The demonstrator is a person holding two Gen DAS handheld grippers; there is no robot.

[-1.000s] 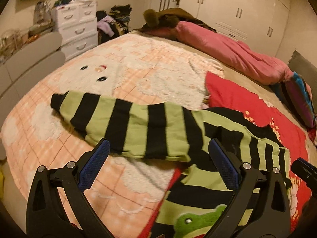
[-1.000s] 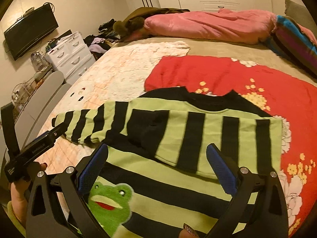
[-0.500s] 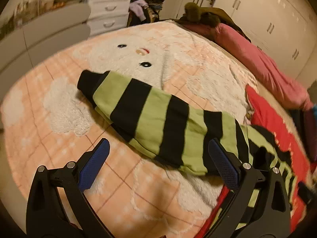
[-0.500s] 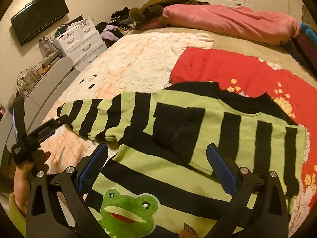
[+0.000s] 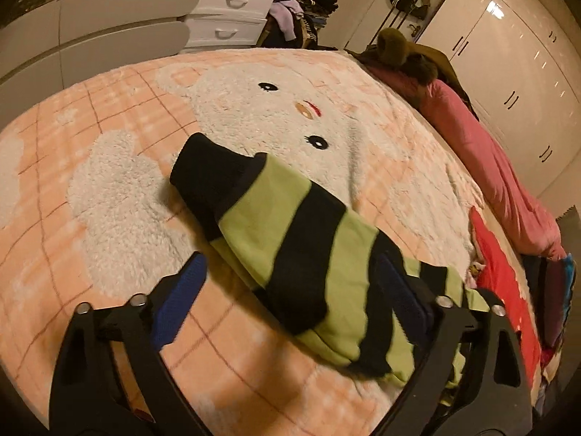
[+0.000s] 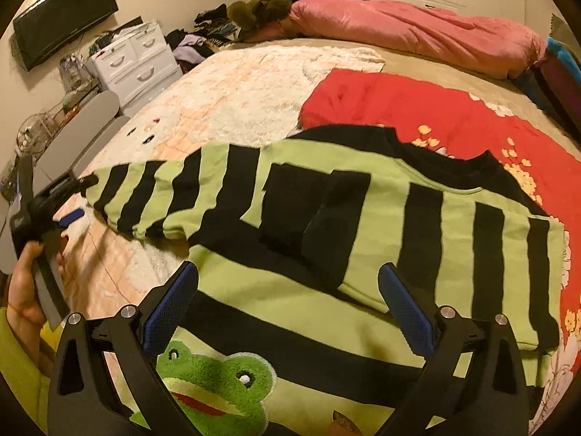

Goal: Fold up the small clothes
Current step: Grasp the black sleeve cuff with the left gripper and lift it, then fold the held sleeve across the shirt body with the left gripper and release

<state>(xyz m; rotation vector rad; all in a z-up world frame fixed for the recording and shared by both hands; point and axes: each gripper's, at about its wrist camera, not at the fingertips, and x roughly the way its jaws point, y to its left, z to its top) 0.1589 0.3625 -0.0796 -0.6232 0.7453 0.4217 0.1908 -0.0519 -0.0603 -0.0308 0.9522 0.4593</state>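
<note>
A small green-and-black striped sweater (image 6: pixel 326 290) with a frog patch (image 6: pixel 214 385) lies flat on the bed. Its right sleeve (image 6: pixel 454 239) is folded across the chest. Its left sleeve (image 5: pixel 301 250) stretches out over the peach blanket, black cuff (image 5: pixel 210 178) at the far end. My left gripper (image 5: pixel 290 298) is open, low over this sleeve, with the sleeve between its fingers; it also shows at the sleeve's cuff in the right wrist view (image 6: pixel 54 207). My right gripper (image 6: pixel 287 305) is open and empty above the sweater's body.
A peach blanket with a bear face (image 5: pixel 290 109) covers the bed's left part. A red flowered cloth (image 6: pixel 435 116) lies under the sweater's right side. A pink duvet (image 6: pixel 417 32) lies along the far edge. White drawers (image 6: pixel 134 61) and grey panels (image 5: pixel 90 36) stand beside the bed.
My left gripper has moved left along the outstretched sleeve toward its cuff and come down closer to it. My right gripper has shifted slightly nearer over the sweater's body. Both stay open.
</note>
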